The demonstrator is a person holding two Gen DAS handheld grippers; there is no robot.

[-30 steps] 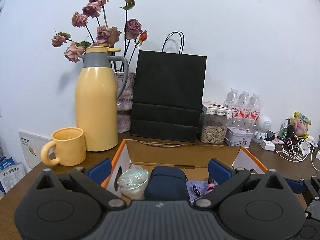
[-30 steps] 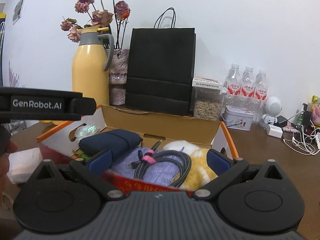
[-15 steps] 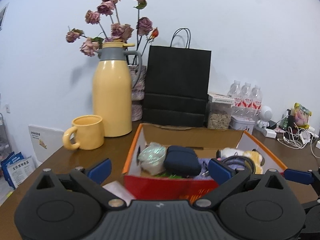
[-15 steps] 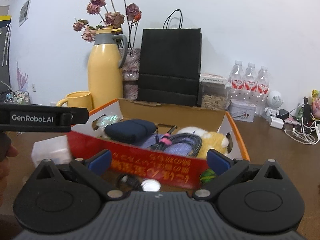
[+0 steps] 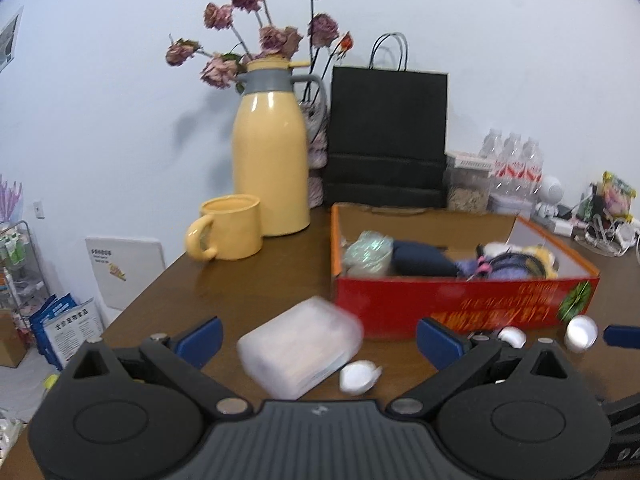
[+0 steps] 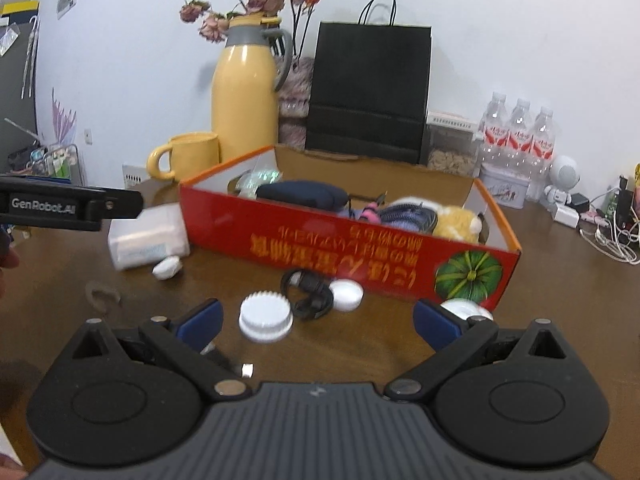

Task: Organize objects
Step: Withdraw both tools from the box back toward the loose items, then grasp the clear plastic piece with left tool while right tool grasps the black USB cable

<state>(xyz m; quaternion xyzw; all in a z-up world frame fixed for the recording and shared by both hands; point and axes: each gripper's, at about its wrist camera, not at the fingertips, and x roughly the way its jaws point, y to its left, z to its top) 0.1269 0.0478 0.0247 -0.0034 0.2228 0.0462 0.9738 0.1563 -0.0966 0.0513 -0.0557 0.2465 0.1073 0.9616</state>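
Left hand-held gripper: open, empty, near tissue pack.
Right hand-held gripper: open, empty.
Loose items: white cap, cable on surface before red box.
Risk: cap could skid from closing fingers.

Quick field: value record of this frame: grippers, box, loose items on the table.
left gripper: open, empty
right gripper: open, empty
red box: on table, open top
in box: navy pouch, coiled cable, yellow plush
loose in front of box: white ridged cap, black cord, tissue pack
behind box: yellow mug, black paper bag
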